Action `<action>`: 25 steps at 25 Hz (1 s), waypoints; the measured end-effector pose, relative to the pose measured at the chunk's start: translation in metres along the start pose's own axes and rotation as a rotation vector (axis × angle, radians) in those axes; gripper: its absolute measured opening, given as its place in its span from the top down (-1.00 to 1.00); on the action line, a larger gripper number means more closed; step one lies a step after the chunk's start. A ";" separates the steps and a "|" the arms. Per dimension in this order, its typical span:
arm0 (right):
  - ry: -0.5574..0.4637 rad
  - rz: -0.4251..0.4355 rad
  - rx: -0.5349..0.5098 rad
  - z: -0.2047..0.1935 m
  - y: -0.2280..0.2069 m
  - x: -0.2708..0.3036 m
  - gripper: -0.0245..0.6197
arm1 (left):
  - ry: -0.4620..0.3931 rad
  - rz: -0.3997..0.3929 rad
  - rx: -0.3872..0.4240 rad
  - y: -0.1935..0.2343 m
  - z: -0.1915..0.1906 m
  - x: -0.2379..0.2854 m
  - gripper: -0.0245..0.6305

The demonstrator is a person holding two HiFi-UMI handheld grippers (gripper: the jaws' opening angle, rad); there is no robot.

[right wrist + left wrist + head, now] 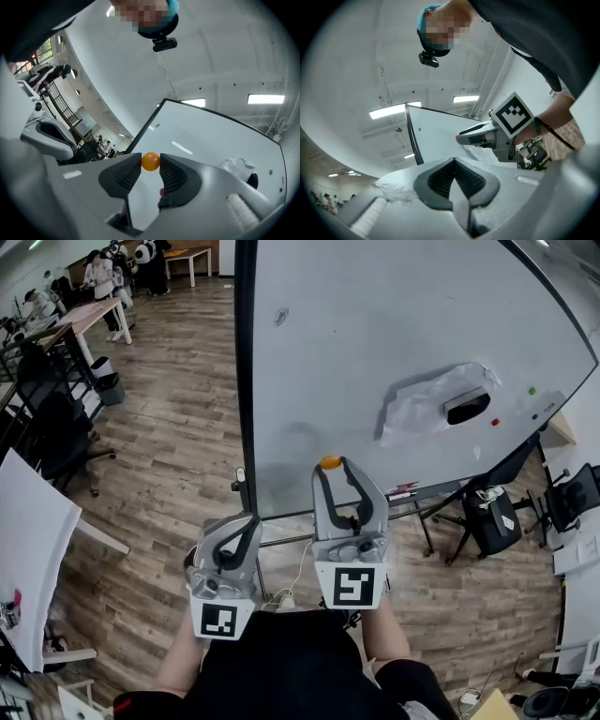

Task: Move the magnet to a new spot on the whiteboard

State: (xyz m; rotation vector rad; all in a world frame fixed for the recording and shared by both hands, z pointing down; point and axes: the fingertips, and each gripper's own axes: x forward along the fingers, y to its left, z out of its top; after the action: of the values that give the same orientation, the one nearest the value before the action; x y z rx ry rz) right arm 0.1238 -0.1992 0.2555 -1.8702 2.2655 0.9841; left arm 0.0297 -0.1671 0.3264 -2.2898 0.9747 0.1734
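A small orange round magnet sits pinched between the tips of my right gripper, which is shut on it. In the right gripper view the magnet shows in front of the whiteboard. In the head view it lies over the lower part of the whiteboard; whether it touches the board I cannot tell. My left gripper hangs lower and to the left, off the board's black edge, with its jaws closed on nothing. The left gripper view shows its shut tips, with the right gripper beyond.
A crumpled white sheet with a black eraser clings to the board's right side, near small red and green magnets. Black office chairs stand left and right on the wooden floor. People stand far back.
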 end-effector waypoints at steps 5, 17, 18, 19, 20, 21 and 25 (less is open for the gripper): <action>-0.002 -0.006 0.012 0.006 0.013 -0.008 0.54 | -0.008 -0.022 -0.010 0.000 0.001 -0.011 0.92; 0.035 -0.011 0.028 0.018 0.047 -0.033 0.54 | -0.009 -0.045 -0.036 0.006 0.003 -0.040 0.92; 0.040 -0.012 0.028 0.019 0.050 -0.035 0.54 | -0.011 -0.047 -0.037 0.007 0.004 -0.042 0.92; 0.043 -0.011 0.028 0.020 0.052 -0.037 0.54 | -0.013 -0.049 -0.037 0.007 0.005 -0.045 0.92; 0.046 -0.010 0.027 0.022 0.055 -0.039 0.54 | -0.014 -0.051 -0.038 0.007 0.006 -0.047 0.92; 0.047 -0.009 0.026 0.024 0.058 -0.041 0.54 | -0.015 -0.053 -0.039 0.007 0.007 -0.049 0.92; 0.058 -0.006 0.016 0.028 0.067 -0.049 0.54 | -0.023 -0.056 -0.039 0.010 0.010 -0.057 0.92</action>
State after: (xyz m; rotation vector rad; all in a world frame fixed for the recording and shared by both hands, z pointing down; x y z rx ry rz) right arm 0.0669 -0.1380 0.2833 -1.9227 2.2904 0.9195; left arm -0.0171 -0.1319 0.3332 -2.3425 0.9022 0.1959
